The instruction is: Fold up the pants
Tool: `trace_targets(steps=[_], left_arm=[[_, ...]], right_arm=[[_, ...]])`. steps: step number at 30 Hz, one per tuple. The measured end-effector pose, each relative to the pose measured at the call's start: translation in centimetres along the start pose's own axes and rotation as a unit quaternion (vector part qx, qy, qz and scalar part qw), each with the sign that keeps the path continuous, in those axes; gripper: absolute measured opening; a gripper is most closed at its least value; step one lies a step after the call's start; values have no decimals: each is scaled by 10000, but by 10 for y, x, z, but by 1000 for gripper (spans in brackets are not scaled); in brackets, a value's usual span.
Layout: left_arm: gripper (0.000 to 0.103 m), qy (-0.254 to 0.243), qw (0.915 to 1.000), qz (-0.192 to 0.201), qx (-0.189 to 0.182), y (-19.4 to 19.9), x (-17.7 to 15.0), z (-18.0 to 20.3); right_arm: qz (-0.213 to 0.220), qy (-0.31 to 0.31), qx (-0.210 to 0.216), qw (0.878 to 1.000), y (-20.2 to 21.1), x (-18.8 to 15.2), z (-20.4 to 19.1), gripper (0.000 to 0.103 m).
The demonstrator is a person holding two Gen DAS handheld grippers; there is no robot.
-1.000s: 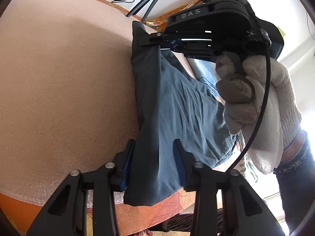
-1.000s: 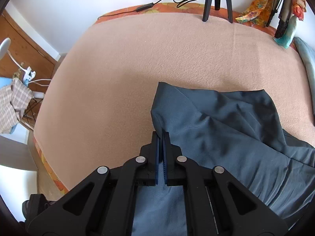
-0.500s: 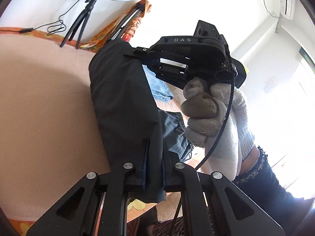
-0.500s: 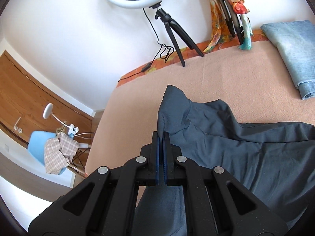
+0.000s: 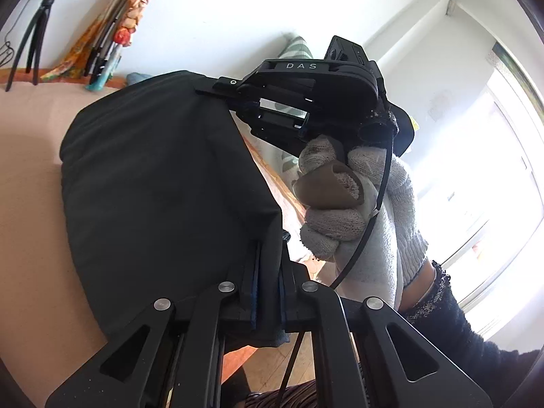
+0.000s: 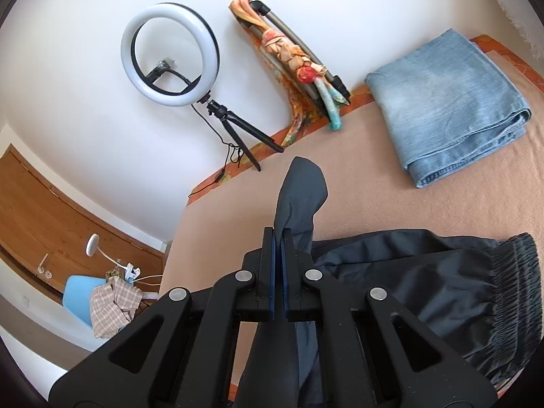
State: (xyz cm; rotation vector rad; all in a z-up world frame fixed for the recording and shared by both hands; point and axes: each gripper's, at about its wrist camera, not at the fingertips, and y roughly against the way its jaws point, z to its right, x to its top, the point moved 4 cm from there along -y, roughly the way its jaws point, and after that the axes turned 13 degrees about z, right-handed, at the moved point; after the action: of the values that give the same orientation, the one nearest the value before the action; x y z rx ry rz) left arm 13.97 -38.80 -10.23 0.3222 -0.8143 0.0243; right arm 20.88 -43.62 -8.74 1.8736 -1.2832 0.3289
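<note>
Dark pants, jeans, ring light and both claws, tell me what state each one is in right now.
Dark pants: partly lifted off the bed, the rest lying rumpled, not yet folded.
Left claw: shut on the pants' edge.
Right claw: shut on another part of the pants.
Jeans: folded, lying flat on the bed.
Ring light: upright on its tripod; whether lit, unclear.

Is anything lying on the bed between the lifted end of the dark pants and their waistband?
Nothing visible. The right gripper holds the dark pants above bare blanket. The folded jeans lie off to the far side, apart from the waistband.
</note>
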Motion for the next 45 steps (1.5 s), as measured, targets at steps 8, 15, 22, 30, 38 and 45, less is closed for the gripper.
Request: trace_targets(steps=[8, 15, 22, 30, 38, 45], left_arm=[[6, -10, 9983, -479, -334, -86, -15, 14], [6, 107, 9958, -749, -523, -139, -28, 20], [2, 42, 9933, -1027, -522, -162, -51, 24], [21, -85, 9866, -1561, -472, -155, -73, 32], [40, -374, 9943, -1000, -36, -56, -62, 5], [40, 350, 9940, -326, 981, 9, -69, -77]], right_arm=[[113, -270, -488, 9984, 35, 17, 90, 3], [178, -531, -757, 9956, 53, 26, 161, 3], [19, -544, -1023, 9933, 46, 20, 206, 3], [-53, -124, -1425, 9897, 52, 17, 214, 5], [262, 422, -1492, 9876, 72, 31, 177, 26], [-104, 1333, -616, 9891, 26, 16, 88, 46]])
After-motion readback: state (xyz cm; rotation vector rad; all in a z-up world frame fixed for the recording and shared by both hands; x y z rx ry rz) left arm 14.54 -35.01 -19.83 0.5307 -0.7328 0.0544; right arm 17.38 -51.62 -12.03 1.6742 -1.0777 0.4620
